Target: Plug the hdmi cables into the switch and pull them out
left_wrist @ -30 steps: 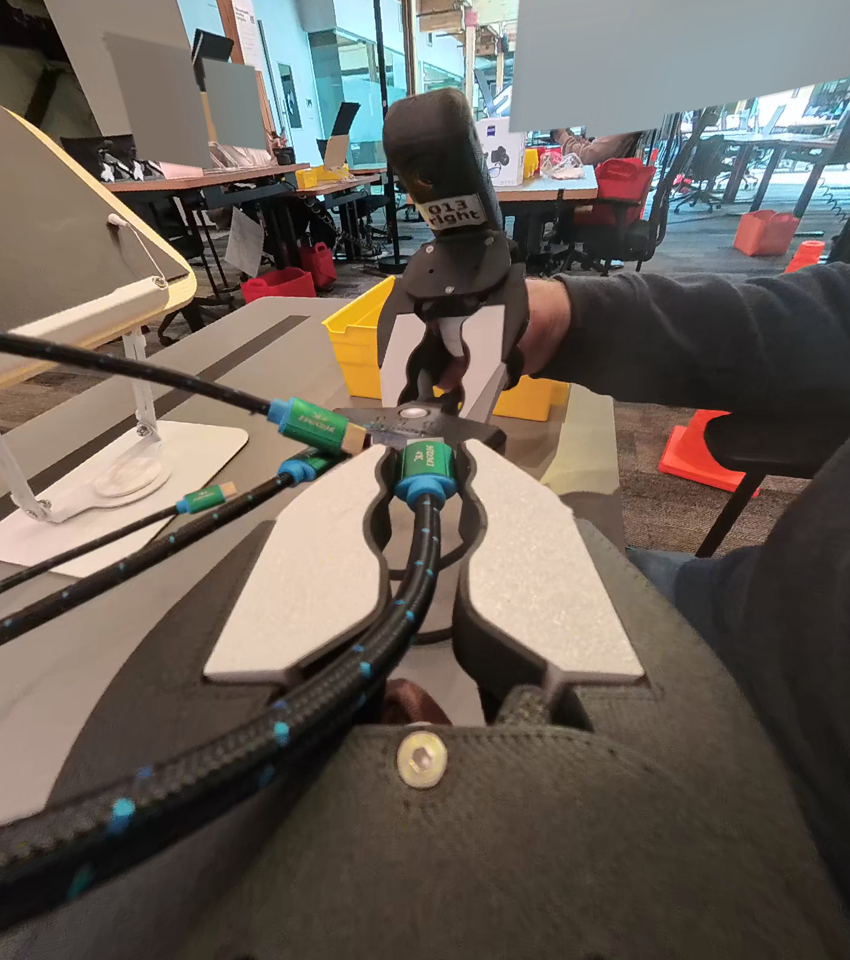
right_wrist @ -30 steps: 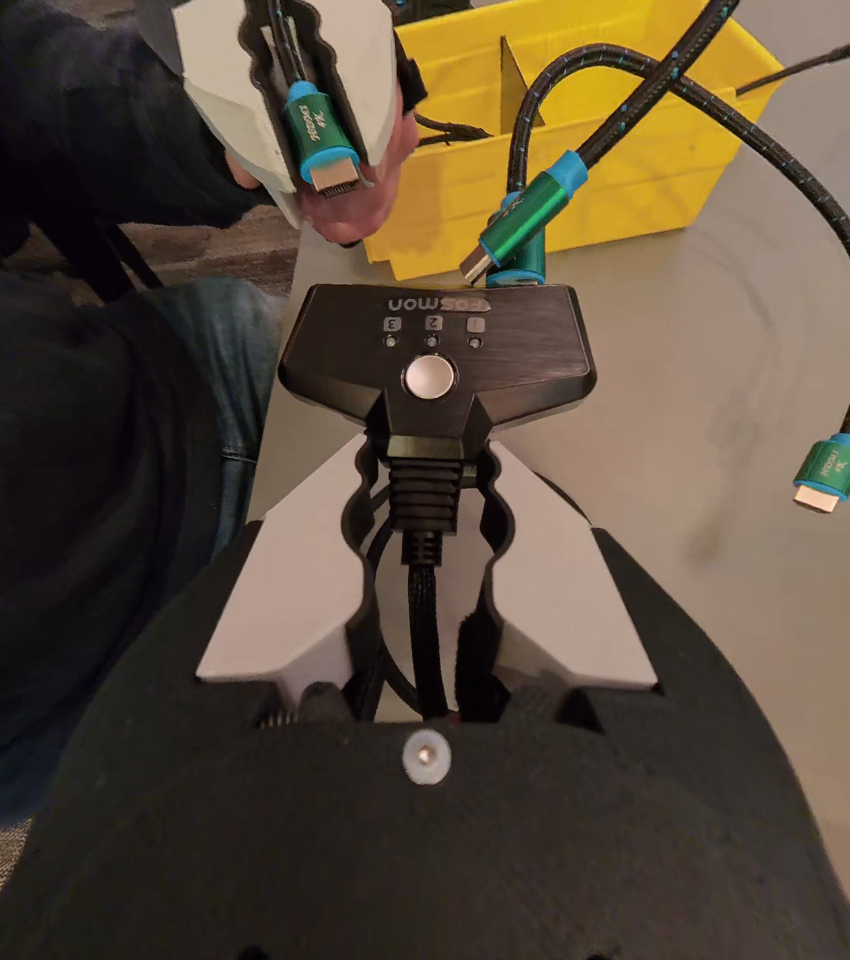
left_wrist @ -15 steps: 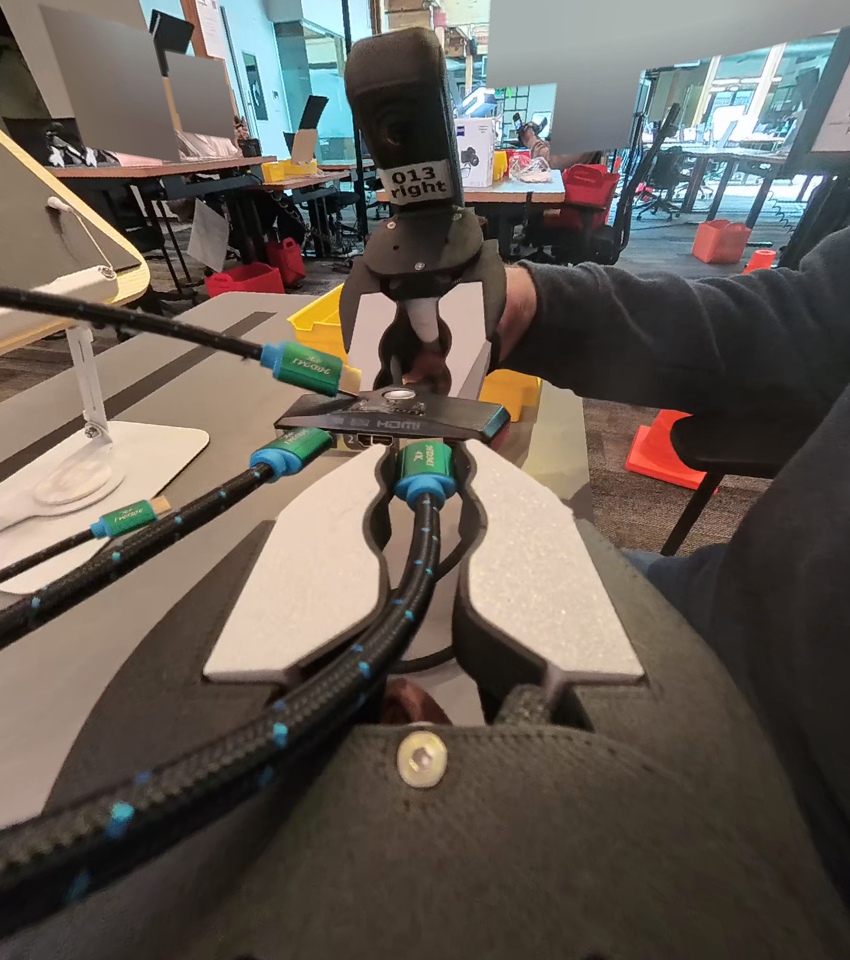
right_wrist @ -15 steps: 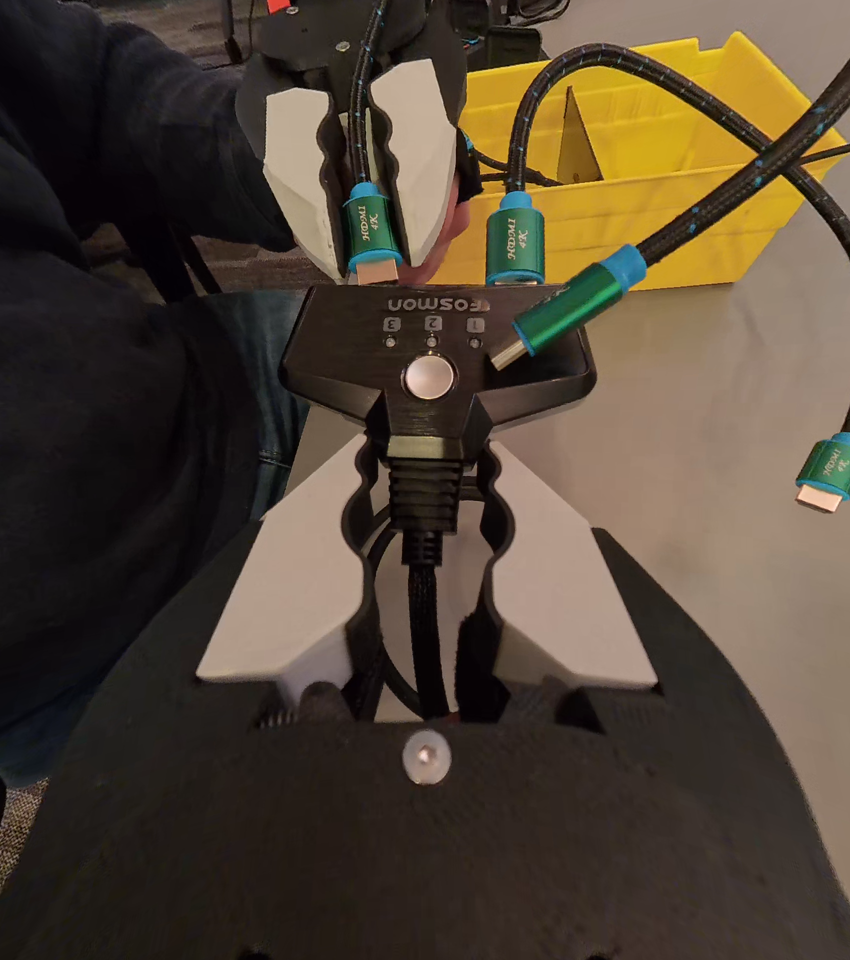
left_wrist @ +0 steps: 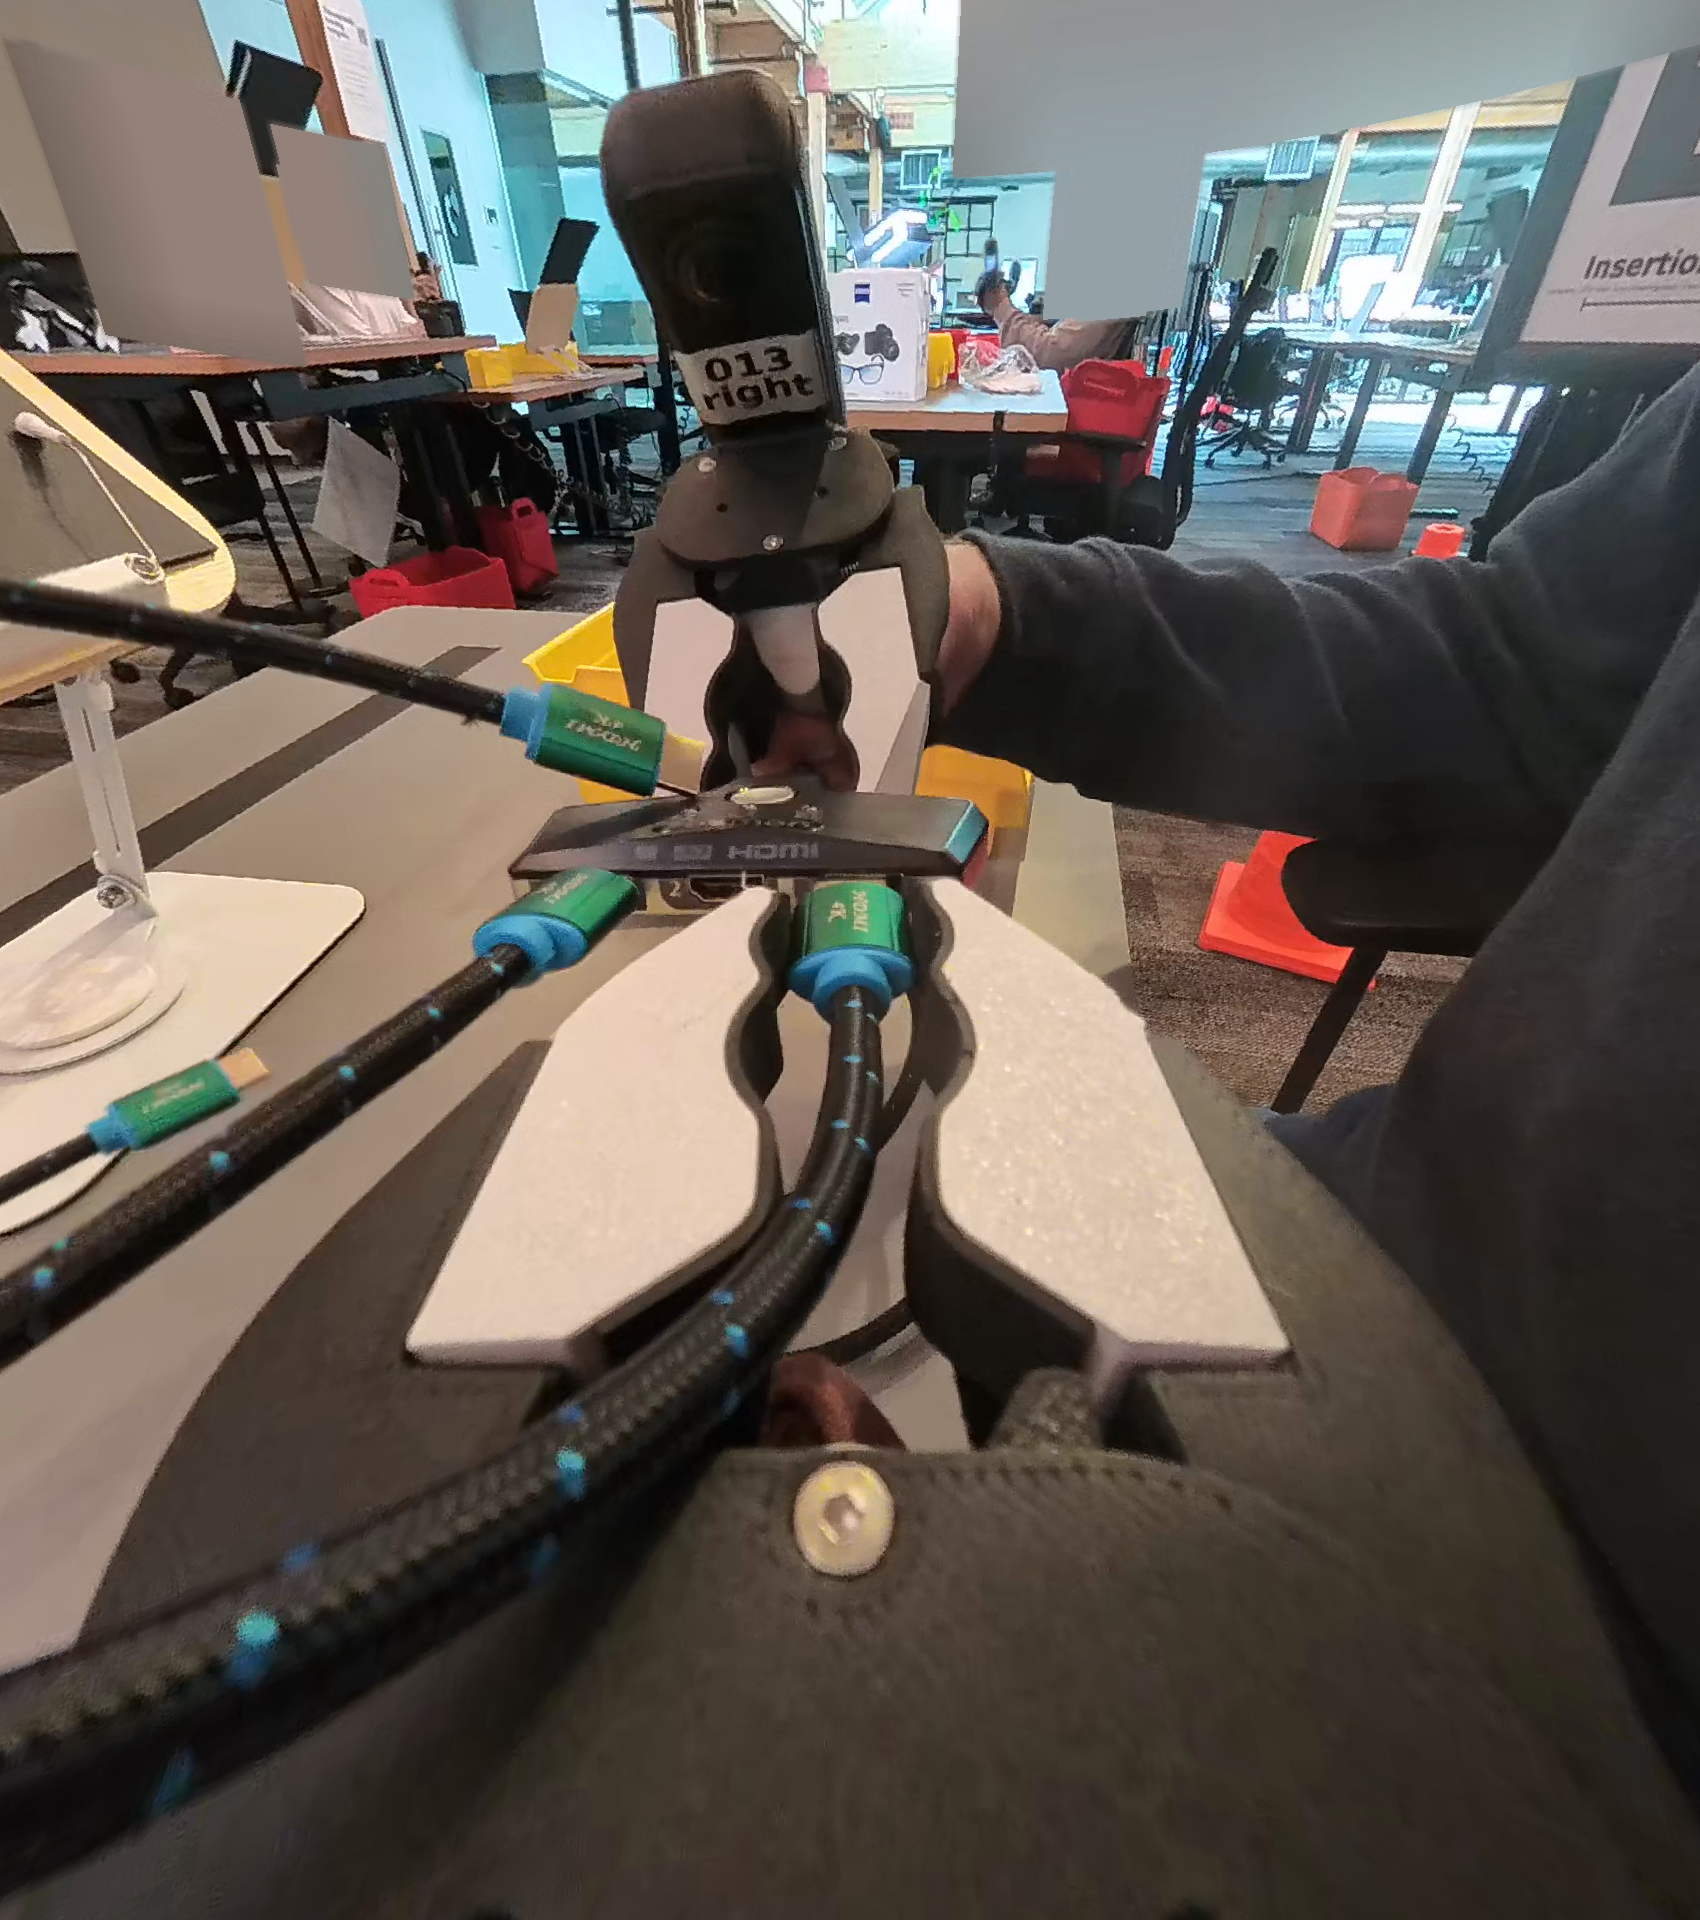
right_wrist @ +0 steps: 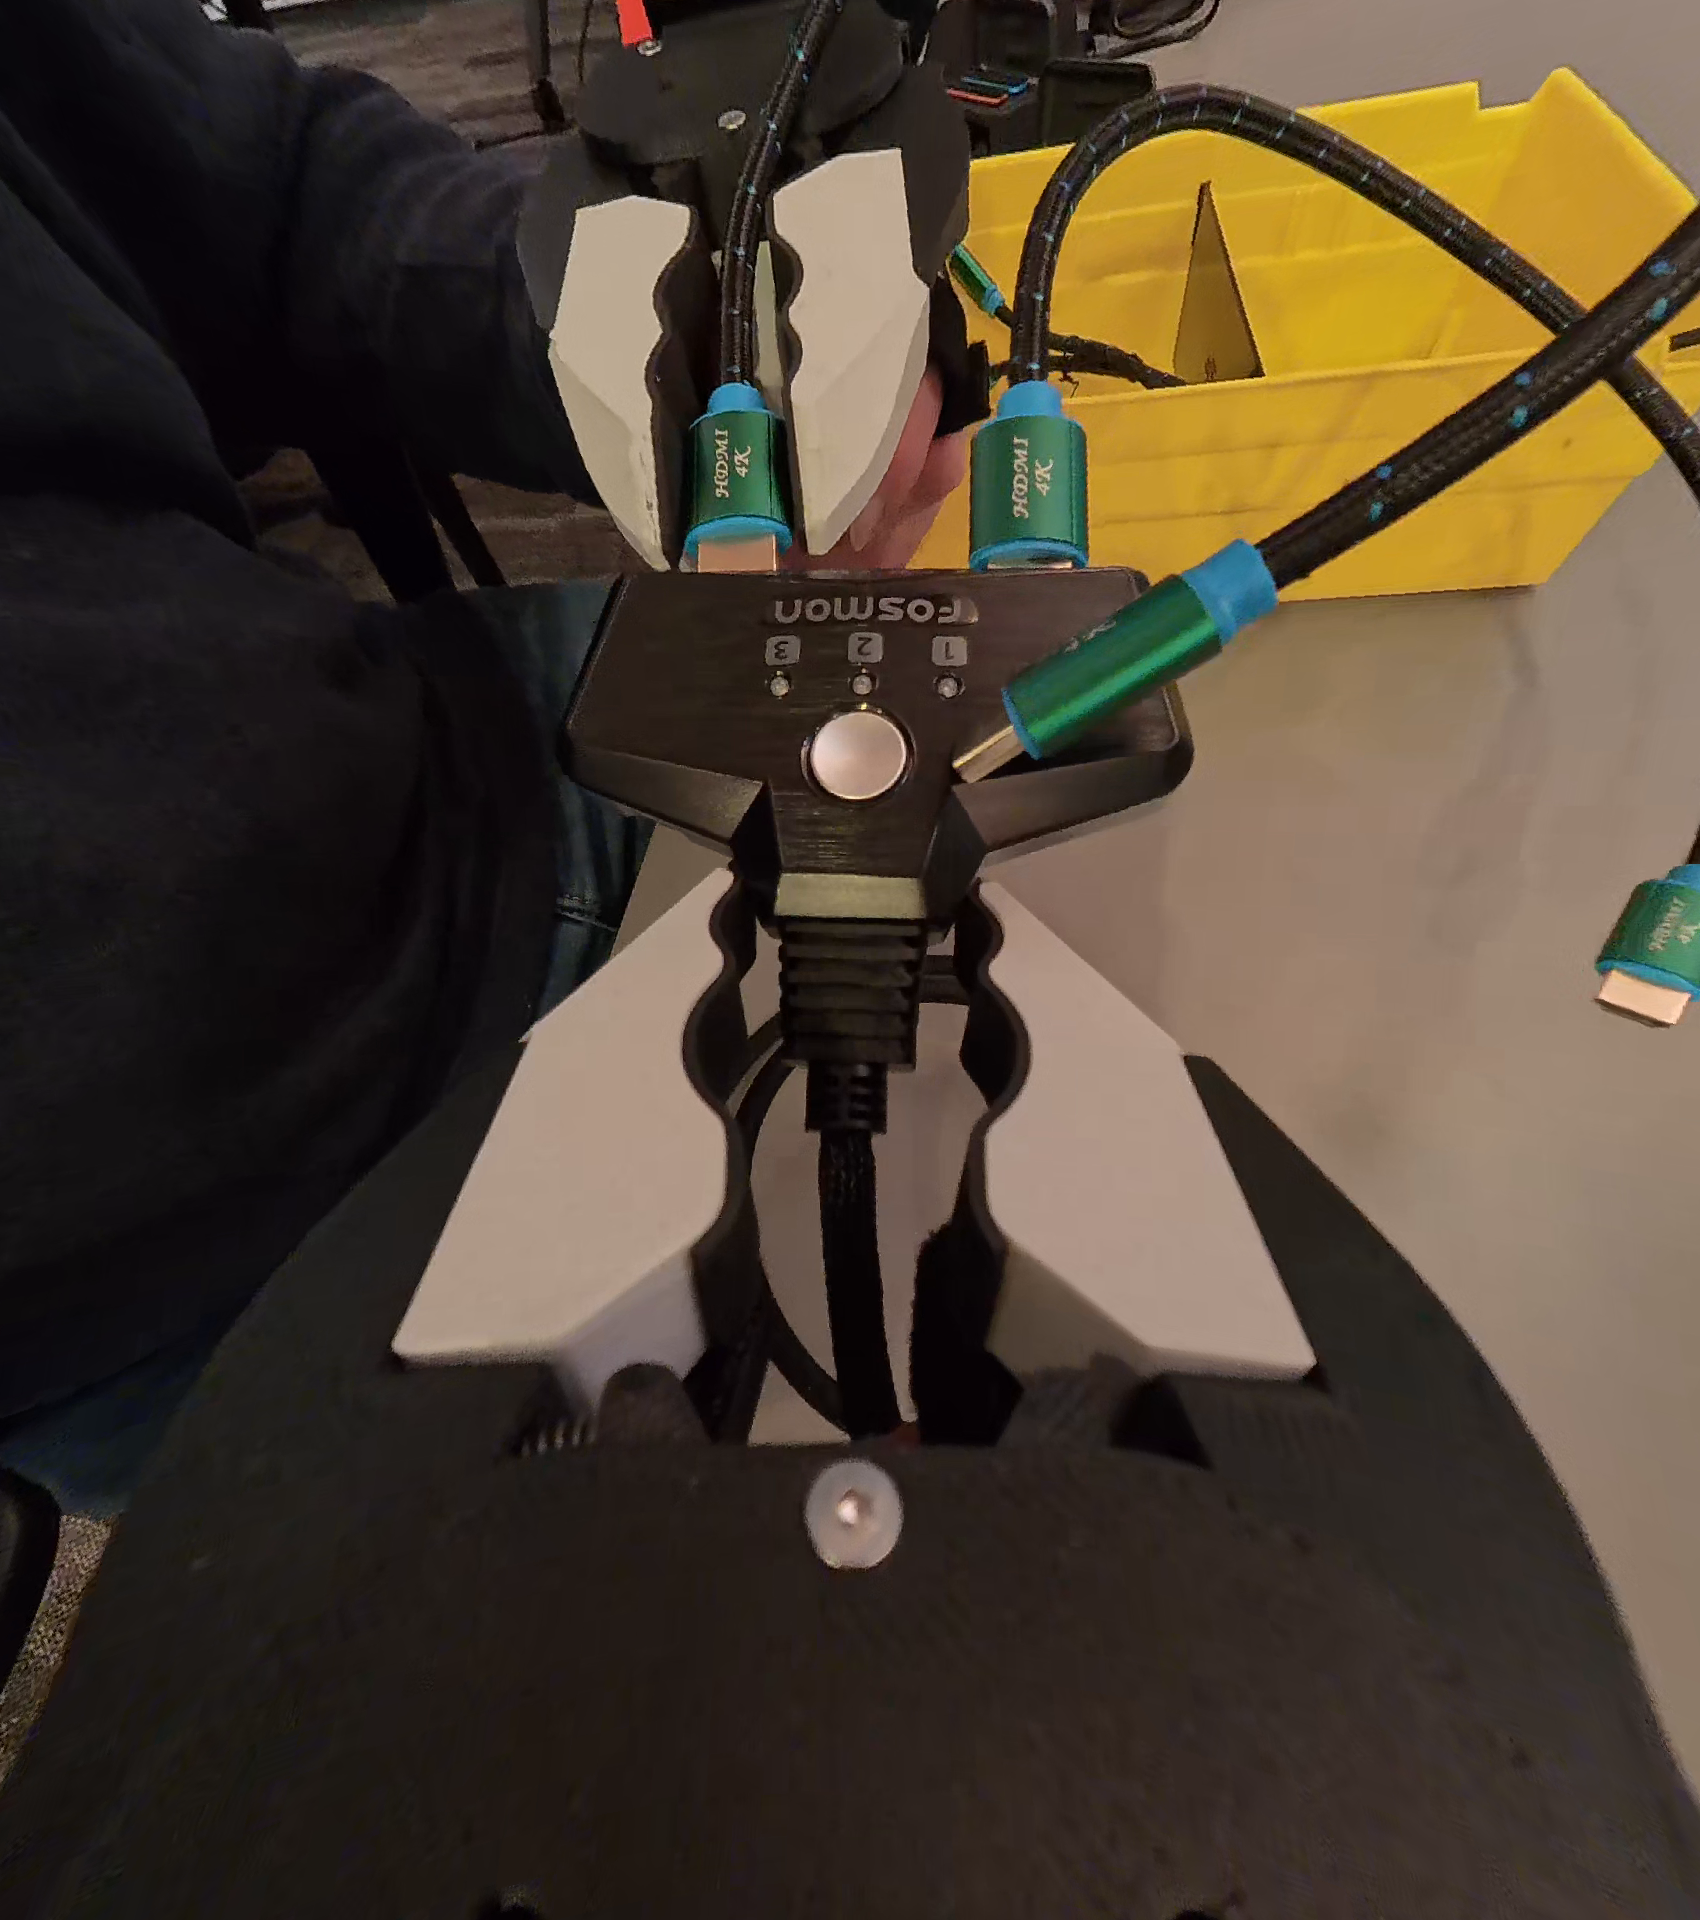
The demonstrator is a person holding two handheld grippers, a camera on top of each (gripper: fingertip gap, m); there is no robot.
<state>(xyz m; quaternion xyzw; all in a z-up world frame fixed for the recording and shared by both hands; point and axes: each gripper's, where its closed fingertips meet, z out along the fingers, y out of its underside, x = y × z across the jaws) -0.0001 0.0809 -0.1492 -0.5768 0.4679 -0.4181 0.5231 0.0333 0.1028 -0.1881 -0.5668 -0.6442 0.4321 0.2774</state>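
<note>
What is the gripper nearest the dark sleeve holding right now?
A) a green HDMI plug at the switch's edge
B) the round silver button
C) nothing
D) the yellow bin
A: the left gripper is shut on a green HDMI plug whose metal tip meets the black switch, not yet fully in.

My left gripper (left_wrist: pixel 851 966) pointed level and forward, its two pale grey fingers (left_wrist: pixel 617 1143) drawn close on the green metal HDMI plug with a blue collar (left_wrist: pixel 851 925), its braided cable running back between them. My right gripper (right_wrist: pixel 851 935) faced it from the opposite side, tipped downward, pale fingers (right_wrist: pixel 597 1164) clamped on the ribbed strain relief of the black HDMI switch box (right_wrist: pixel 867 707). My right hand (left_wrist: pixel 965 623) wrapped its handle, dark sleeve (left_wrist: pixel 1293 707) stretched out from the right.
</note>
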